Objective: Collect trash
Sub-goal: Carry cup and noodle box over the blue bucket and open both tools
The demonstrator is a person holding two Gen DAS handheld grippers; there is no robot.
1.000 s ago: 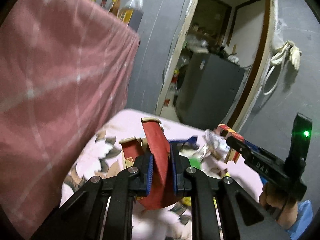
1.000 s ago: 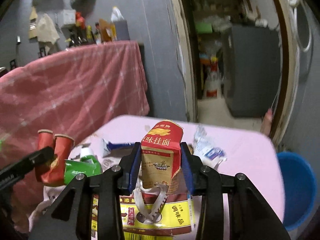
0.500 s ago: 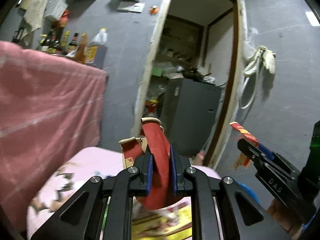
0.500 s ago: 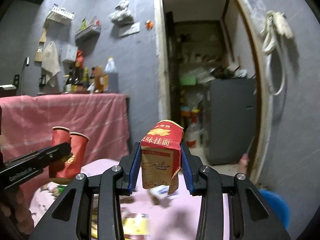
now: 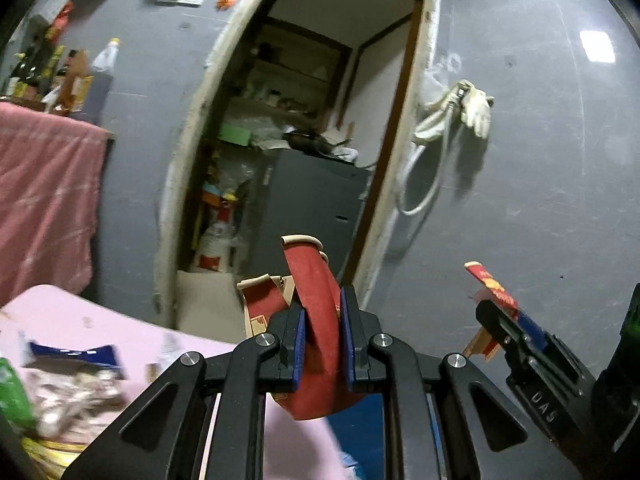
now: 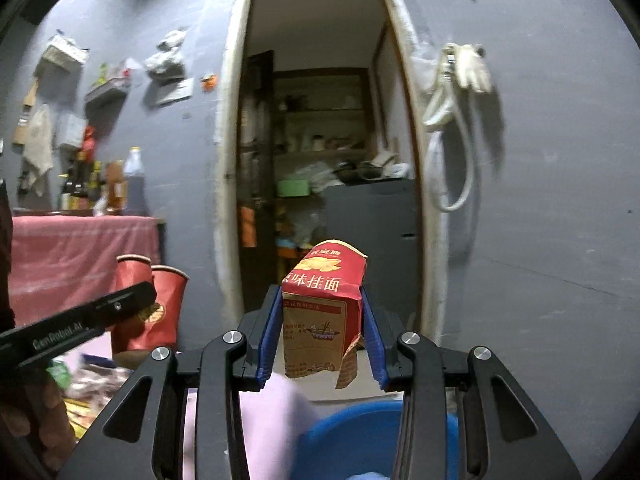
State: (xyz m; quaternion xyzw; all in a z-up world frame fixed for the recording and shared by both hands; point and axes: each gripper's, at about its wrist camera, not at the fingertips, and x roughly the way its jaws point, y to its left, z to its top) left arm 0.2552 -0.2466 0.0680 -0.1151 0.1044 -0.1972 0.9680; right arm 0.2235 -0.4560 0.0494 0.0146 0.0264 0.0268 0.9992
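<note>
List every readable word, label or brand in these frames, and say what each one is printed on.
"味挂面": red noodle box held in the right gripper.
"GenRobot.AI": side of the left gripper, seen from the right wrist.
"DAS": side of the right gripper, seen from the left wrist.
Box small print, cup emblem, bottle labels: unreadable.

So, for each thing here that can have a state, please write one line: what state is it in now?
Left tool: shut on the cups.
Cups: red paper, two together, squashed flat between the pads, held in the air.
Right tool: shut on the box.
Box: red noodle carton, upright, torn at the lower corner, held above the bin.
Bin: blue, open on top.
Doorway: open.
</note>
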